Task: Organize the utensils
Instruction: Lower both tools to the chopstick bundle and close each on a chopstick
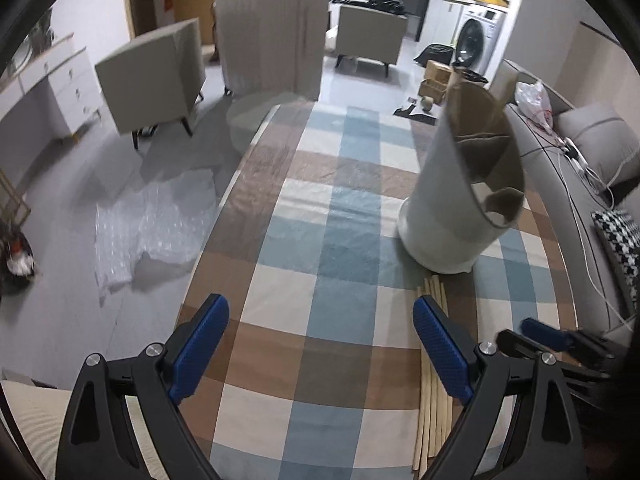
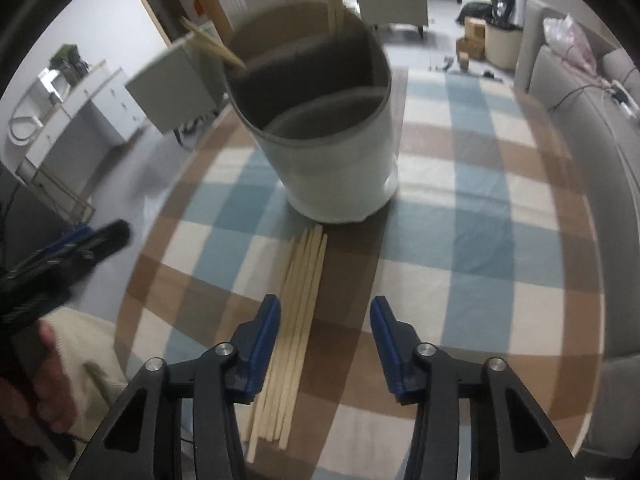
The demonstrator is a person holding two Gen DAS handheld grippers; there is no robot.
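A: Right wrist view, nearest first: right gripper [image 2: 323,336] spread wide, clamped on nothing, hovering above the checked tablecloth [image 2: 472,240] near the table's near edge. Bundle of wooden chopsticks [image 2: 298,304] lying flat just beside and partly beneath the left blue finger [image 2: 262,344].

B: And from the left wrist view?

A: Left gripper [image 1: 320,344] also spread wide, holding nothing, toward the table's left edge; same chopsticks [image 1: 434,396] passing under its right finger [image 1: 440,352].

B: Farther out?

A: White utensil holder [image 2: 332,152] standing past the chopsticks' far tips, close to touching them, divided inside into compartments. Wooden pieces sticking up from it [image 2: 335,0], possibly more utensils, too blurred to name. Beyond the table, grey sofa [image 1: 592,168] on the right.
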